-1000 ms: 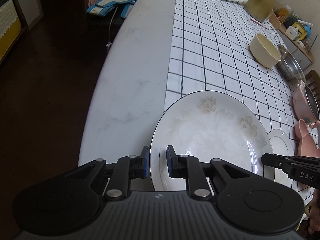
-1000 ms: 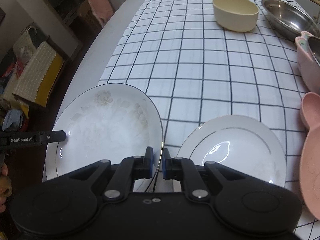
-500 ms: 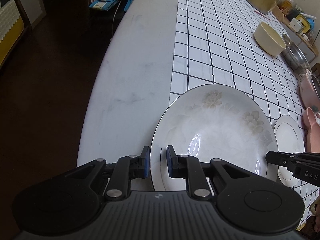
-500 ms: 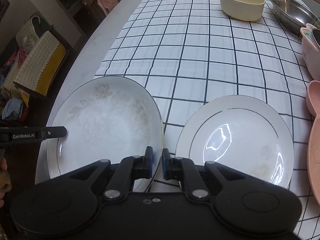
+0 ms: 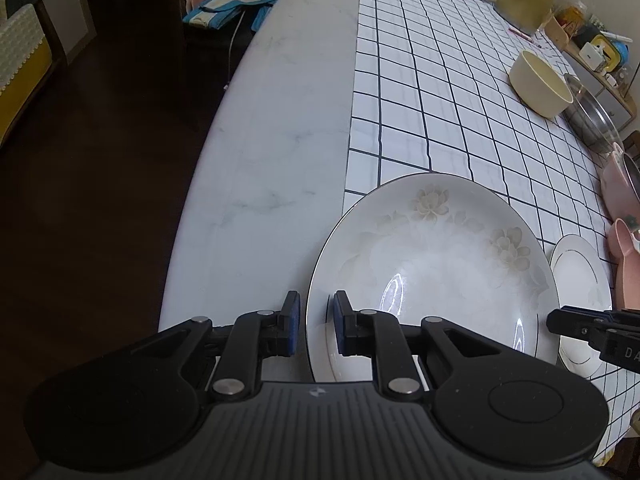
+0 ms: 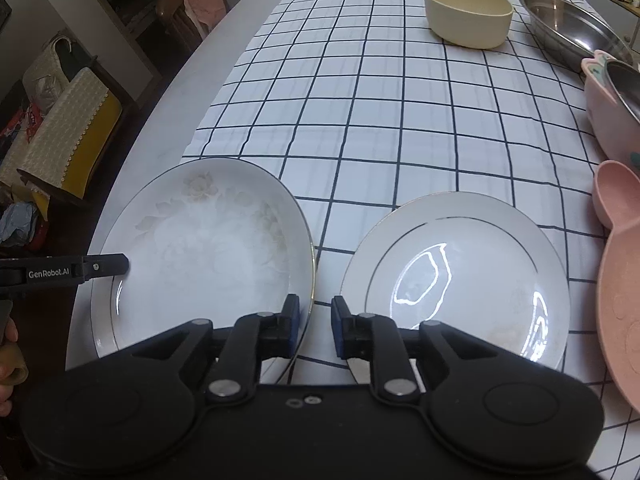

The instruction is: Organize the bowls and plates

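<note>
A large floral plate (image 5: 432, 276) is seen lying at the near left edge of the surface (image 5: 264, 152), partly on bare marble and partly on a checked cloth (image 6: 384, 112). Just beside it on the cloth, toward the right, a smaller silver-rimmed plate (image 6: 460, 280) is laid flat; the two rims are close, and whether they touch cannot be told.

The left claw (image 5: 312, 322) is held slightly open, with the floral plate's left rim set between its blue pads, which do not appear to be pressed against it yet. The right claw (image 6: 312, 324) is likewise held narrowly open, with the same plate's right rim between its pads and nothing clamped.

The floral plate is judged to be glazed china: stiff, fairly heavy, slick and breakable. A hold on opposite rims, well in from the lip, is judged safest, with the plate kept level.

Farther along the cloth a cream bowl (image 6: 468, 14), a steel basin (image 6: 576, 20) and pink dishes (image 6: 620, 276) are seen at the right edge.
</note>
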